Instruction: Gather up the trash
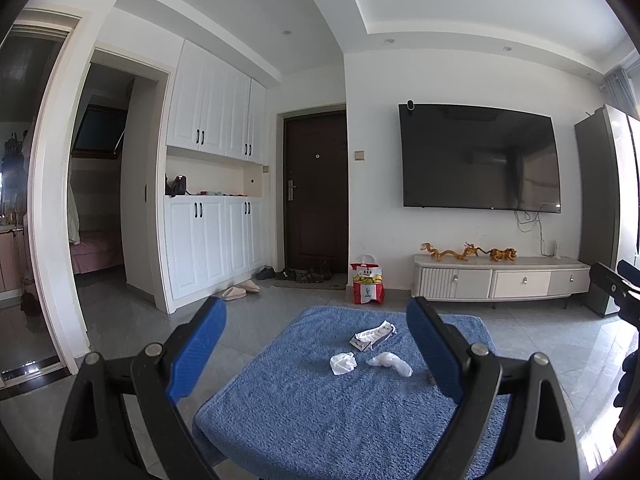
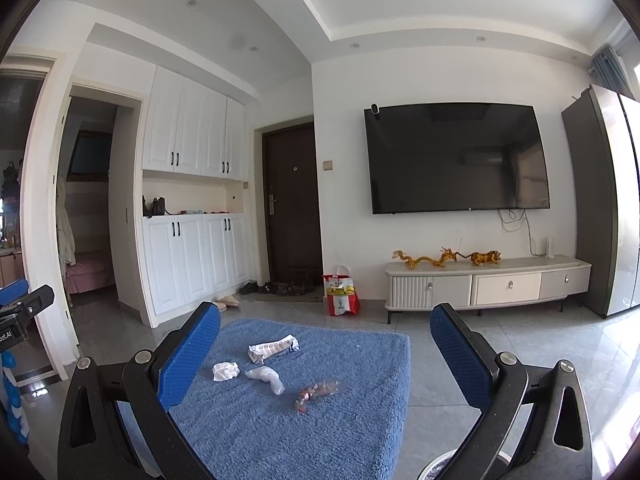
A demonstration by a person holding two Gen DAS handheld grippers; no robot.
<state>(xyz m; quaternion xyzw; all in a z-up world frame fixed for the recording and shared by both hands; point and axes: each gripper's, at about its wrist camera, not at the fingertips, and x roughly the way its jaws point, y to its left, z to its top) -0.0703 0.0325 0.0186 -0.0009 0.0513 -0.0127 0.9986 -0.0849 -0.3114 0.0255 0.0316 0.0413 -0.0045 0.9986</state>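
Observation:
Several pieces of trash lie on a blue fluffy mat (image 1: 320, 408) (image 2: 320, 432): a crumpled white tissue (image 1: 343, 362) (image 2: 225, 370), a clear plastic wrap (image 1: 390, 362) (image 2: 266, 377), a printed white wrapper (image 1: 373, 335) (image 2: 273, 348) and a clear wrapper with red print (image 2: 316, 393). My left gripper (image 1: 316, 344) is open and empty, held above the mat's near side. My right gripper (image 2: 326, 354) is open and empty, above the mat's right part. The red-print wrapper is mostly hidden behind the left gripper's right finger in the left wrist view.
A red and white bag (image 1: 367, 283) (image 2: 341, 294) stands on the tile floor by the dark door (image 1: 316, 192). A low TV cabinet (image 1: 500, 280) is under the wall TV (image 1: 480, 158). Shoes (image 1: 240, 291) lie by the white cupboards. A round metal rim (image 2: 460, 466) shows bottom right.

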